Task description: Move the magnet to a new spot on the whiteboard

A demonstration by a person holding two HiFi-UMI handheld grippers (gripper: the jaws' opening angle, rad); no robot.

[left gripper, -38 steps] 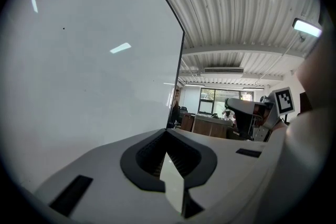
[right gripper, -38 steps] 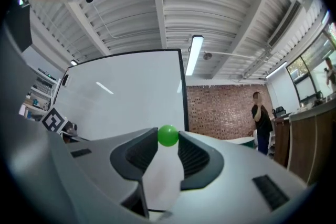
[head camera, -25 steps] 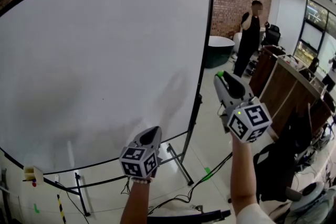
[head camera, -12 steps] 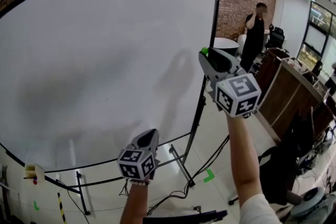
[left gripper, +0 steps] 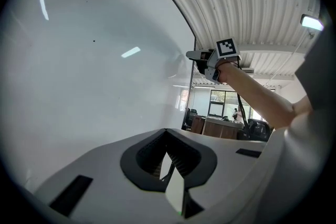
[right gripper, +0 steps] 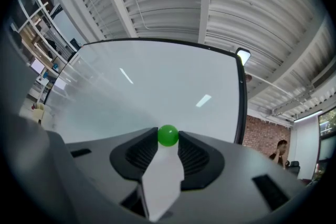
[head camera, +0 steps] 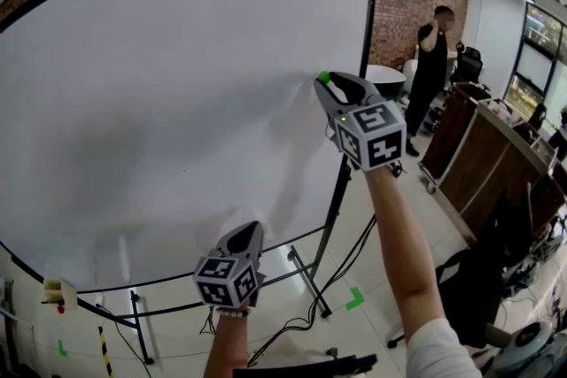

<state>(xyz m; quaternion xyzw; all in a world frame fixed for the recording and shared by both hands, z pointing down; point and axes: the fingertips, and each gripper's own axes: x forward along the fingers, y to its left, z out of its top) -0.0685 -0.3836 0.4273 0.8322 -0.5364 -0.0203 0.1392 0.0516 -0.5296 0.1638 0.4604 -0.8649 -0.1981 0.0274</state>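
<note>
R tongs (head camera: 328,82) clenched on green magnet (right gripper: 168,135), up near whiteboard (head camera: 159,102) rt edge; contact w/ board unclear. L tongs (head camera: 255,230) closed, empty, by board's bottom edge.

Black-framed white whiteboard (head camera: 159,102) stands on black metal legs (head camera: 306,279) on pale floor (head camera: 177,341); black cables (head camera: 306,323) and green tape mark (head camera: 354,298) lie alongside.

Right gripper (head camera: 324,78) high, jaws gripping, left gripper (head camera: 252,228) low, jaws together
</note>
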